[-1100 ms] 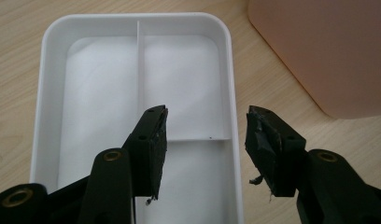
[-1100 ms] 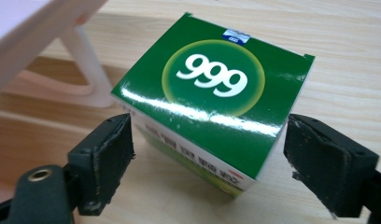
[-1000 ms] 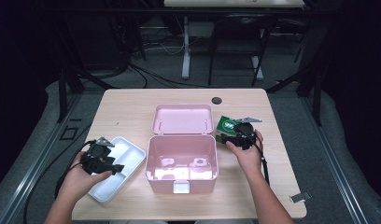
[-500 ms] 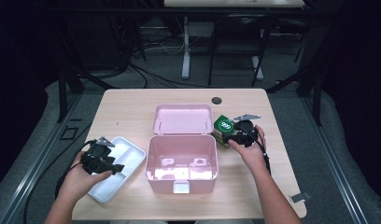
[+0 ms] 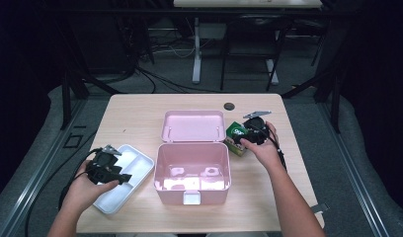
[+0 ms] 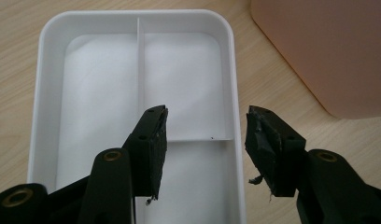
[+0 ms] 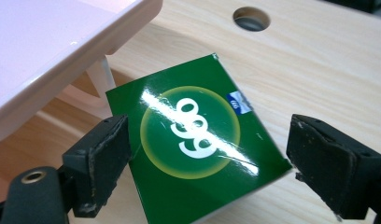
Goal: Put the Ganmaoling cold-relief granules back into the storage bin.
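Right gripper (image 7: 207,163) has just been opening, jaws now wide around the green box (image 7: 193,154) lying between them on the surface, beside the pink case (image 5: 192,170). Looks like a release; backing off comes next. Left gripper (image 6: 205,140) hangs open over the white tray (image 6: 132,70).

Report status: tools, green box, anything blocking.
Left tool open over white tray. Right tool open around green box, jaws just widened. Pink case open, path clear.
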The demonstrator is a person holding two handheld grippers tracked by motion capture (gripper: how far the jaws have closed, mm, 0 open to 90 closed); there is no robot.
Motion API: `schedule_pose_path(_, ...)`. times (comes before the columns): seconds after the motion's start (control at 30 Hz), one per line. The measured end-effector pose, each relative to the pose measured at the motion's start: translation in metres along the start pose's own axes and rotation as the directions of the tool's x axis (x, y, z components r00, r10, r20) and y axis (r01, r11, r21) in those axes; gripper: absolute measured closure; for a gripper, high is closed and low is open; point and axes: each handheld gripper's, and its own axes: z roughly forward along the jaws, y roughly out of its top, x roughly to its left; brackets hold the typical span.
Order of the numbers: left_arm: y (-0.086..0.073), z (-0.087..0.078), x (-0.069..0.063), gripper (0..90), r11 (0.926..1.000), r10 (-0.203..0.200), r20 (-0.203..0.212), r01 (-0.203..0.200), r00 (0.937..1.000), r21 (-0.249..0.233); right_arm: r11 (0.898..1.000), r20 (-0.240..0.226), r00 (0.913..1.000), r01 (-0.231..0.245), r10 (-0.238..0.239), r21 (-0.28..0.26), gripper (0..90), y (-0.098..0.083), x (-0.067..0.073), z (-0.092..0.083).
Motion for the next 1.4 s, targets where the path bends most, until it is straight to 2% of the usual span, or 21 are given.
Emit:
schedule_pose_path(0.17,0.001,0.001,-0.001,48.5,1.0000,0.004,0.005,-0.004,1.0000,0.003,0.998,-0.053,0.9970,-0.056,0.057,0.013,13.7,-0.002,-0.010,0.001)
schedule_pose_path(0.3,0.001,0.001,-0.001,48.5,1.0000,0.003,0.006,-0.003,1.0000,0.000,0.999,-0.050,0.9983,-0.027,0.029,0.031,13.6,-0.005,-0.005,-0.004)
schedule_pose_path(0.43,0.001,0.000,-0.002,48.5,1.0000,0.004,0.007,-0.004,1.0000,-0.001,1.000,-0.031,0.9994,-0.011,0.011,0.026,12.5,-0.010,0.003,-0.008)
schedule_pose_path(0.57,0.002,0.000,-0.003,48.5,1.0000,0.003,0.009,-0.003,1.0000,-0.003,0.998,-0.011,0.9992,0.040,-0.039,0.054,11.5,-0.014,0.011,-0.005)
schedule_pose_path(0.67,0.002,0.000,-0.002,48.5,1.0000,0.001,0.008,-0.001,1.0000,-0.002,0.996,0.009,0.9985,0.053,-0.054,0.065,12.2,-0.015,0.014,-0.004)
schedule_pose_path(0.9,0.002,-0.001,-0.002,48.7,1.0000,0.000,0.009,0.000,1.0000,-0.006,0.995,0.018,0.9983,0.053,-0.055,0.089,14.3,-0.016,0.017,-0.006)
schedule_pose_path(1.13,0.001,-0.003,-0.002,48.8,0.9999,0.001,0.006,-0.001,1.0000,-0.013,0.994,0.012,0.9988,0.047,-0.049,0.095,14.9,-0.027,0.015,-0.020)
schedule_pose_path(1.37,0.001,-0.004,-0.001,48.9,0.9999,-0.004,0.001,0.004,1.0000,-0.015,0.996,0.006,0.9989,0.045,-0.046,0.077,15.0,-0.052,0.013,-0.044)
schedule_pose_path(1.4,0.001,-0.005,-0.001,48.9,0.9999,-0.002,0.002,0.002,1.0000,-0.014,0.997,0.017,0.9989,0.043,-0.044,0.066,15.0,-0.056,0.014,-0.047)
